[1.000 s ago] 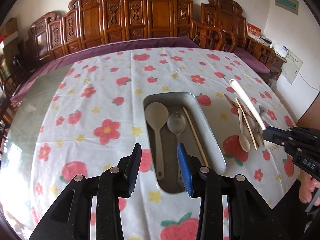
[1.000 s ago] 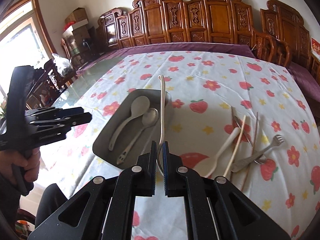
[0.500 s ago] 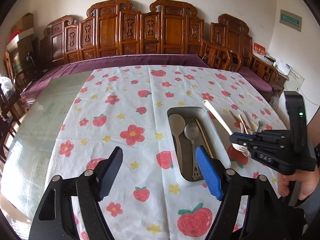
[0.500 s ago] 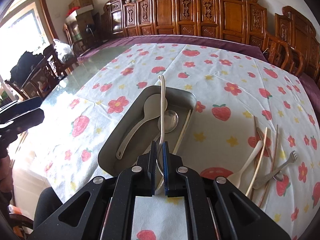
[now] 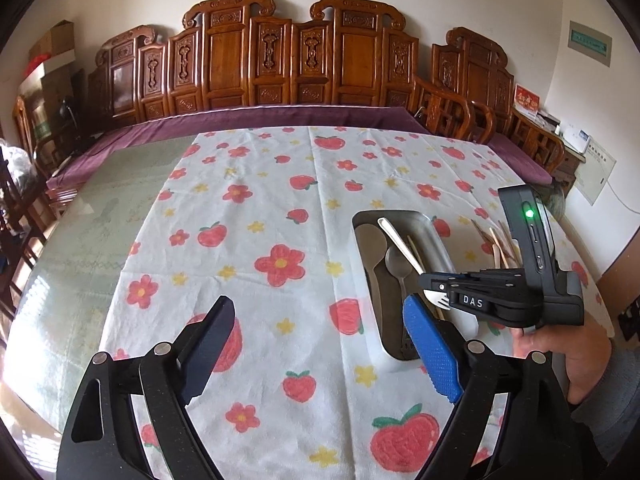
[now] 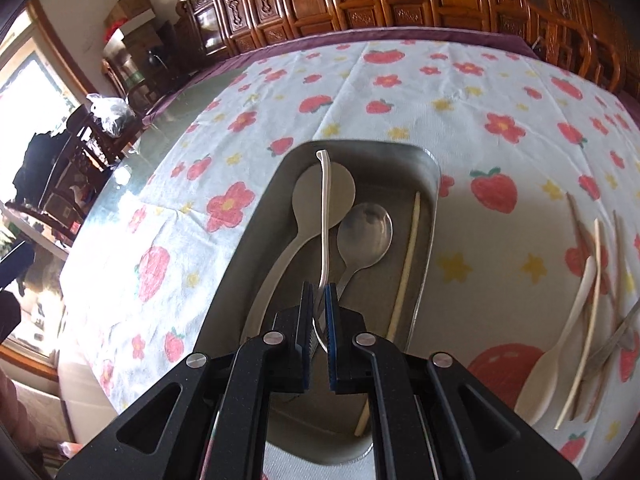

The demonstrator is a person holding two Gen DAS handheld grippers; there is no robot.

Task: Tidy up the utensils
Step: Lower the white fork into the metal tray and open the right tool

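Fork (image 6: 325, 216) is being held by the right gripper (image 6: 319, 312), pinched near its tines, and its handle is pointing far over the metal tray (image 6: 430, 184). Inside the tray a pale spoon (image 6: 304, 200), a metal spoon (image 6: 365, 229) and one chopstick (image 6: 407, 256) are lying. More utensils (image 6: 588, 304) are waiting on the strawberry tablecloth (image 5: 280, 208), to the right. The left gripper (image 5: 320, 344) is hanging wide apart and is holding nothing, near the tray's left side.

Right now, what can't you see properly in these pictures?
- Fork tines: right wrist view, hidden between the right tool fingers.
- Tray near end: left wrist view, behind the left tool's blue pad.
- Loose utensils on the cloth: right wrist view, cut off by the edge.
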